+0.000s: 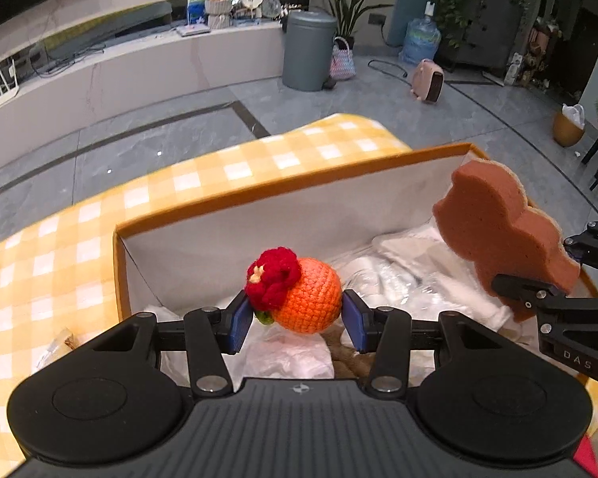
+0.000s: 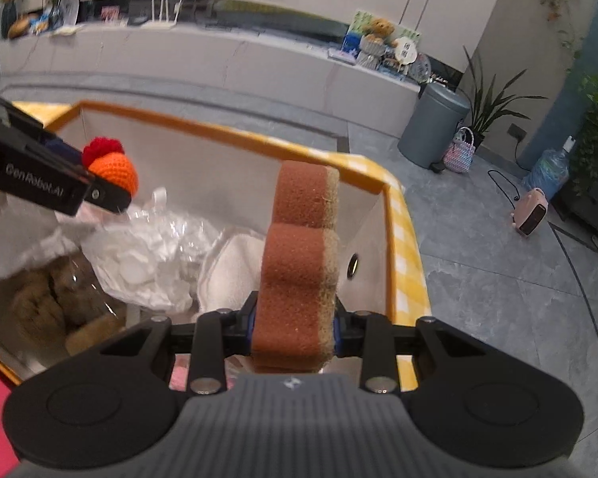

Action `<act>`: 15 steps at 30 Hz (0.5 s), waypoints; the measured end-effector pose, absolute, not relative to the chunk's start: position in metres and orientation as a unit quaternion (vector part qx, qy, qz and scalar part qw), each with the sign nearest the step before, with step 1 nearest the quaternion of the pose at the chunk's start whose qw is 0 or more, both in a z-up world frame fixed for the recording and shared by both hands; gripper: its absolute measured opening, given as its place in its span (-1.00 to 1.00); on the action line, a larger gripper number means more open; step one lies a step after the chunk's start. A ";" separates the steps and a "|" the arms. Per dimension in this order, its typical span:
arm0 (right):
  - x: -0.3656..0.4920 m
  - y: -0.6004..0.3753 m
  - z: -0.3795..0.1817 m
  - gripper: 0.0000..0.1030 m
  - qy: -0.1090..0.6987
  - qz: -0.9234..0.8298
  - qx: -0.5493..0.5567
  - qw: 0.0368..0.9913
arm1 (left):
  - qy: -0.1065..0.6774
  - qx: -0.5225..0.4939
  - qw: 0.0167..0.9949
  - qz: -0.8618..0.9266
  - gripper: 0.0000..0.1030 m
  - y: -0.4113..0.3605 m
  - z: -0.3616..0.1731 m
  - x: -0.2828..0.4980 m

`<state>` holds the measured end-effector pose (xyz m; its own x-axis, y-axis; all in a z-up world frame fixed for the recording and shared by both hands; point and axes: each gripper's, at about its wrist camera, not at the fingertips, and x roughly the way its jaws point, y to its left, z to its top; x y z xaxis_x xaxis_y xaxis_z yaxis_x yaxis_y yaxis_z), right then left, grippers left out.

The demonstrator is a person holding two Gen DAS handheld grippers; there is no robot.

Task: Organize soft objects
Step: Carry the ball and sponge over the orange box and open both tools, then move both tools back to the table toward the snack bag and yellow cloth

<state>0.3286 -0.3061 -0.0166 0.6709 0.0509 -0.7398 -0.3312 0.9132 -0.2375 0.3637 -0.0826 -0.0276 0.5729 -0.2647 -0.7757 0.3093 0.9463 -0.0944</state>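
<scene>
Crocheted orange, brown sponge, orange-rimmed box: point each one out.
crocheted orange (image 1: pixel 311 298), left wrist view, on its orange knitted body.
brown sponge (image 2: pixel 297 275), right wrist view, on its brown face above the gripper.
orange-rimmed box (image 1: pixel 299 189), left wrist view, on its far rim.

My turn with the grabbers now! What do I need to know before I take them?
Left gripper: shut on the crocheted orange, held over the box.
Right gripper: shut on the brown sponge, also over the box, nearer its right wall.
Already lying in the box: a bag of white cotton pads, a white cloth and something brown and fuzzy in clear wrap.
Done: both soft things picked up and brought over the box.
Left: lower each into a free spot, open the jaws, then lift the grippers out.
</scene>
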 end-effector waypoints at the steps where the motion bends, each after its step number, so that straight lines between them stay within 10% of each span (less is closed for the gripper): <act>1: 0.330 -0.306 -0.019 -0.37 0.395 0.105 -0.183 0.894 | 0.435 0.025 0.886 -0.162 0.07 -0.081 -0.029 0.363; 15: 0.312 -0.304 -0.004 0.19 0.387 0.082 -0.192 0.898 | 0.422 -0.004 0.888 -0.181 0.48 -0.072 -0.008 0.345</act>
